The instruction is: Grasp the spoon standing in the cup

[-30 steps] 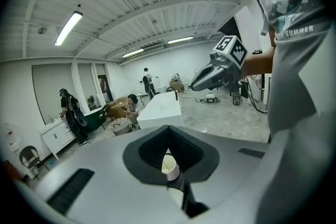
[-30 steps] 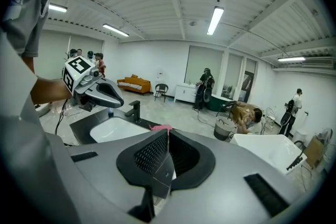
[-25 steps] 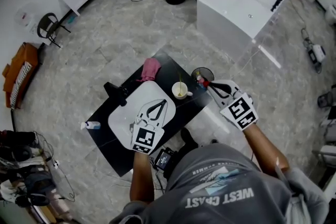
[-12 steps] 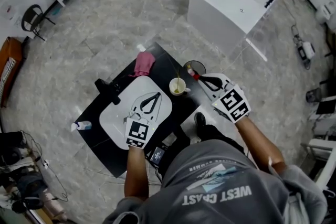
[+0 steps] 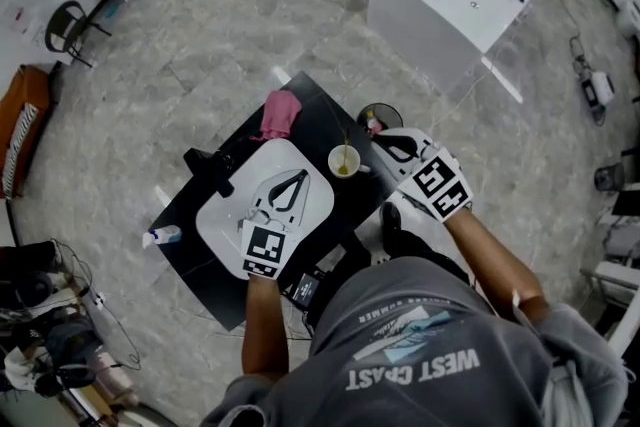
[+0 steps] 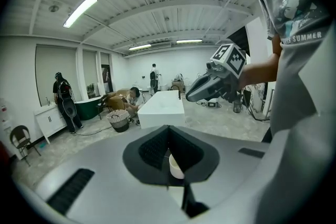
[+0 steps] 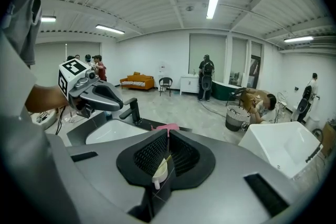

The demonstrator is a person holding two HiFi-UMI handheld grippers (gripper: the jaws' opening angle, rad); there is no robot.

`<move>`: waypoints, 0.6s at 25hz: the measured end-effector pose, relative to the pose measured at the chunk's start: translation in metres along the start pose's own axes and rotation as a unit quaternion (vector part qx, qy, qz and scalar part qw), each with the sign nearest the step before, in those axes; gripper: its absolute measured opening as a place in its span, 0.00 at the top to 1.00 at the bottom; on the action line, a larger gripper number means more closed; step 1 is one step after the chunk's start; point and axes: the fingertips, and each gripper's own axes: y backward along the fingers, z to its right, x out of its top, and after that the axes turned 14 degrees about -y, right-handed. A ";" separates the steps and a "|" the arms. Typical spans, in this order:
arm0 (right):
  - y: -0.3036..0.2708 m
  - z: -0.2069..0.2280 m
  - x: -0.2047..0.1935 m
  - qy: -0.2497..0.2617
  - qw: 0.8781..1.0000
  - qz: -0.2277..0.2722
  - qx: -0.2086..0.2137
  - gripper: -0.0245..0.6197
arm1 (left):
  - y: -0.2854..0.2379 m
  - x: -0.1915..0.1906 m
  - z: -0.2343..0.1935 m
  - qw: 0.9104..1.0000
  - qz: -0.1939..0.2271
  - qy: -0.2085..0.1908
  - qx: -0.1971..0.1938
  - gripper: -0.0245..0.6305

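My right tongs [image 5: 383,147] have edged closer, jaws together and empty, so the spoon [image 5: 343,150] standing in the cup [image 5: 345,162] now sits just off their tips, between them and my closed, empty left tongs [image 5: 302,176], and I'd open up next.

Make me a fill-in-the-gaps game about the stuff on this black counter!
1. The spoon stands in the white ___.
2. The crumpled cloth on the black counter is ___.
3. The left gripper hangs over the white ___.

Missing words: cup; pink; sink.
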 end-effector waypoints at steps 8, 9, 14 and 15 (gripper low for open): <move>-0.023 0.011 -0.010 -0.009 1.000 -0.019 0.012 0.91 | -0.015 -0.008 -0.009 1.000 -0.010 0.012 -0.002 0.96; -0.025 0.013 -0.011 -0.010 1.000 -0.021 0.013 0.91 | -0.016 -0.010 -0.009 1.000 -0.013 0.013 -0.003 0.96; -0.037 0.019 -0.019 -0.015 0.999 -0.033 0.020 0.91 | -0.023 -0.019 -0.010 1.000 -0.021 0.021 -0.006 0.96; -0.040 0.020 -0.022 -0.017 0.999 -0.035 0.022 0.91 | -0.024 -0.020 -0.010 0.999 -0.023 0.023 -0.007 0.96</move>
